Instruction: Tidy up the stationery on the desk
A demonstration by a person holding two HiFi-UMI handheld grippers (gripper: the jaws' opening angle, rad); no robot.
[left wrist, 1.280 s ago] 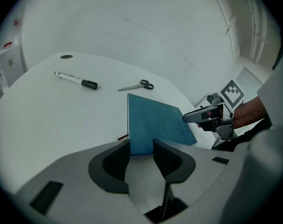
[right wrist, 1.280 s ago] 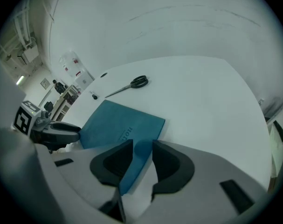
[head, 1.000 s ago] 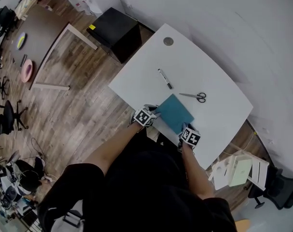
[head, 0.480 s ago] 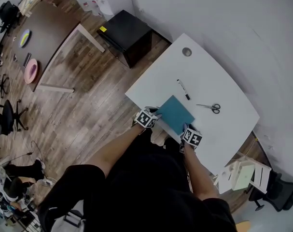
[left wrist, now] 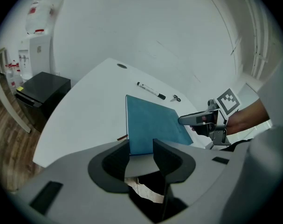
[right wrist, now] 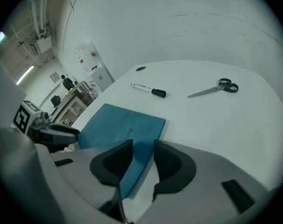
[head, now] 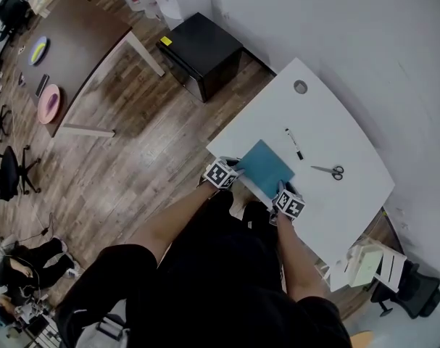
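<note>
Landmark: white desk with rounded corners [head: 350, 133]; every place below is told from it.
Task thing: teal notebook [head: 267, 165], thin, rectangular and soft-covered, at the desk's near edge toward its left corner, its near corners reaching the rim.
Left fingers: my left gripper [left wrist: 141, 146] pinches the teal notebook at the corner nearest the desk's left corner; the cover runs straight in between the two dark pads.
Right fingers: my right gripper [right wrist: 143, 148] pinches the other near corner, at the desk's near rim; the cover passes between the pads and looks raised a little off the desk top there.
Other stationery: black-capped white marker [head: 295, 144] lies near the desk's middle; metal scissors with dark handles [head: 328, 171] lie toward the desk's right side, well apart from the marker.
Step in hand: two-handed handling of the teal notebook, I judge; marker and scissors untouched.
Next move: keep both pinches level so the soft cover does not sag or twist, set it flat and square to the desk's rim, let go, then go for the marker.
</note>
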